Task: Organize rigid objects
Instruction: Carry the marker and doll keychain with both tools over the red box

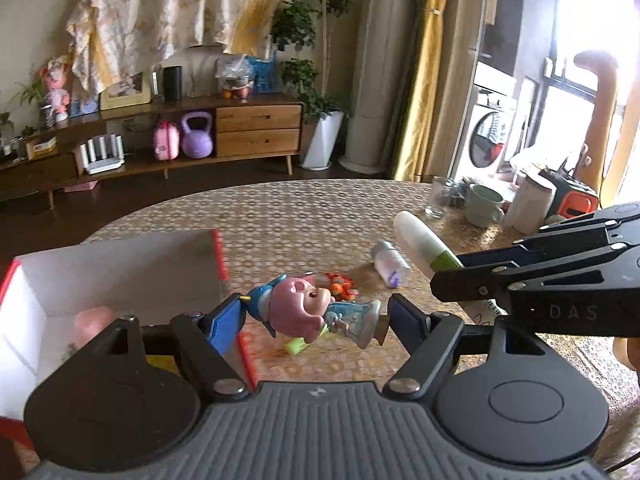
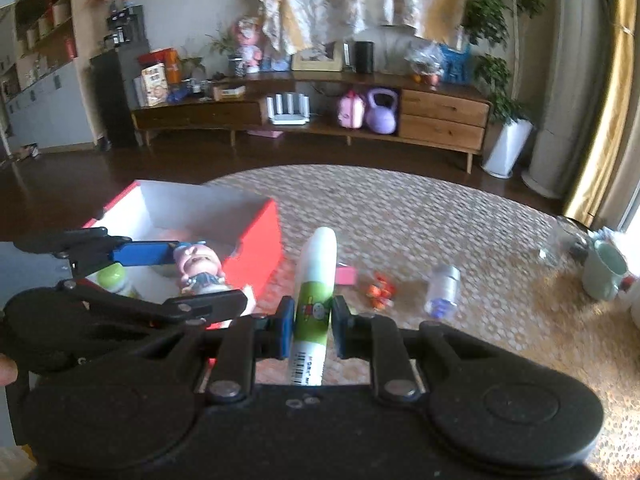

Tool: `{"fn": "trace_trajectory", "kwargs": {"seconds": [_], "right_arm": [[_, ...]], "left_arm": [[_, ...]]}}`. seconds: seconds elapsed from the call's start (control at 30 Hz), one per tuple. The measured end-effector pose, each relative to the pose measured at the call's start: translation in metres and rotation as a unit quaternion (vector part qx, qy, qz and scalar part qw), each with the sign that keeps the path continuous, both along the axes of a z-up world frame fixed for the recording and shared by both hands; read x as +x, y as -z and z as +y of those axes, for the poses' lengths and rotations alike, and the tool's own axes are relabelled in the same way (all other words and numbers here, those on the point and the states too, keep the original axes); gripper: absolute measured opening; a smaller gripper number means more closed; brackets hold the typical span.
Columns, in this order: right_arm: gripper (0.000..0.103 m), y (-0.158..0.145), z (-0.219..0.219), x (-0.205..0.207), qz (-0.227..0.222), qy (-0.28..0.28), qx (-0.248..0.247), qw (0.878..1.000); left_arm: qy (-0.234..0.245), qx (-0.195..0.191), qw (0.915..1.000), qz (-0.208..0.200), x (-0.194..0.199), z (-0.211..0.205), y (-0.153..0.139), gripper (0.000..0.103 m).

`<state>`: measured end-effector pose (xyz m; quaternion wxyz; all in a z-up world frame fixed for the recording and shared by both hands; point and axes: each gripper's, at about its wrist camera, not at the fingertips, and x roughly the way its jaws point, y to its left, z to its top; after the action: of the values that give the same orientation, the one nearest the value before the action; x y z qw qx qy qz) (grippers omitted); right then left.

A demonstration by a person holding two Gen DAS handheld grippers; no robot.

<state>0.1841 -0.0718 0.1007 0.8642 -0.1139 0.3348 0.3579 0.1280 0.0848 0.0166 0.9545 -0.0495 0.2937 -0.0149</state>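
The left gripper [image 1: 312, 316] fills the lower part of the left wrist view: a grey ribbed plastic housing with a small white mark at its top centre, flanked by two round matte-black discs, the right one bearing a raised circle. Black linkage arms, pinned with silver round-head screws, run up to two blue-faced fingers [image 1: 222, 326]. At the right edge of that frame the right gripper [image 2: 310, 326] shows side-on, black stacked bars with small silver rivets and pale letters reading, as far as the blur allows, "DAS". In the right wrist view its housing is black with the same discs, screws and blue pads [image 2: 286, 330].
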Motion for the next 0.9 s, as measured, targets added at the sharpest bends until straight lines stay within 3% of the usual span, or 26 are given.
{"fn": "trace_trajectory", "kwargs": {"seconds": [0.47, 0.9], "right_arm": [[0.018, -0.004, 0.094, -0.013, -0.002, -0.058, -0.006, 0.998], [0.018, 0.026, 0.166, -0.003, 0.007, -0.081, -0.034, 0.996]], "left_arm": [[-0.062, 0.007, 0.9980, 0.007, -0.030, 0.100, -0.014, 0.078], [-0.111, 0.008, 0.9927, 0.048, -0.012, 0.188, 0.006, 0.078]]}}
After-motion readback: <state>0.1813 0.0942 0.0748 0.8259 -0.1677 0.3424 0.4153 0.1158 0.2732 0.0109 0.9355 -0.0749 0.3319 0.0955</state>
